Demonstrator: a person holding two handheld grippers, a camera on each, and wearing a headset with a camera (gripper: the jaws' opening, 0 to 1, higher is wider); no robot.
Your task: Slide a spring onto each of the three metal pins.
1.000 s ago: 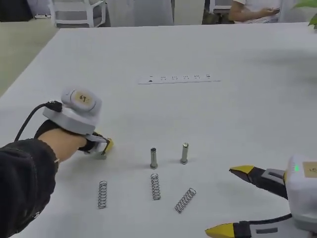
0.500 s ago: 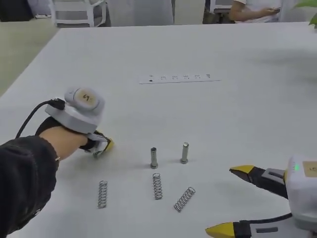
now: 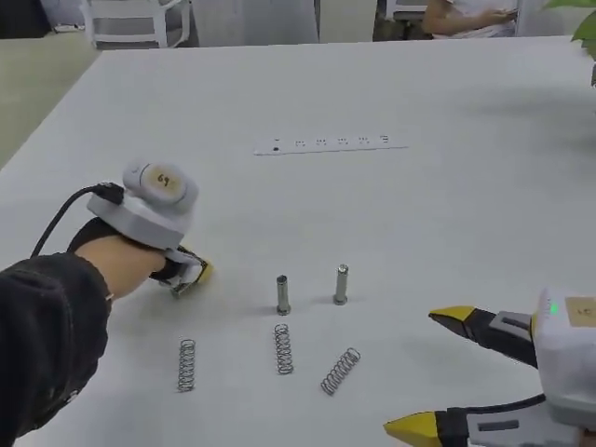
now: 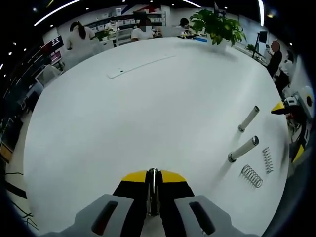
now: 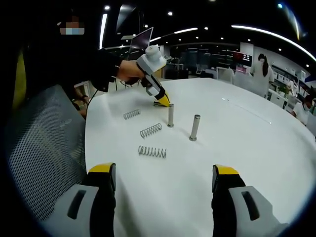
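Table [image 3: 419, 214]: left gripper [image 3: 195, 277] still around pin [image 4: 153, 191]

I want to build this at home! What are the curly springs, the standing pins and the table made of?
The springs look like thin steel wire, grey and coiled. The standing pins look like solid metal, smooth, with bright glints. The table has a matte white top, perhaps laminate or painted board; that stays unsure.

Big white table [image 3: 447, 186]
A long white socket strip [image 3: 328, 143] lies on it. A green leafy plant [image 4: 217, 27] stands near its far edge.
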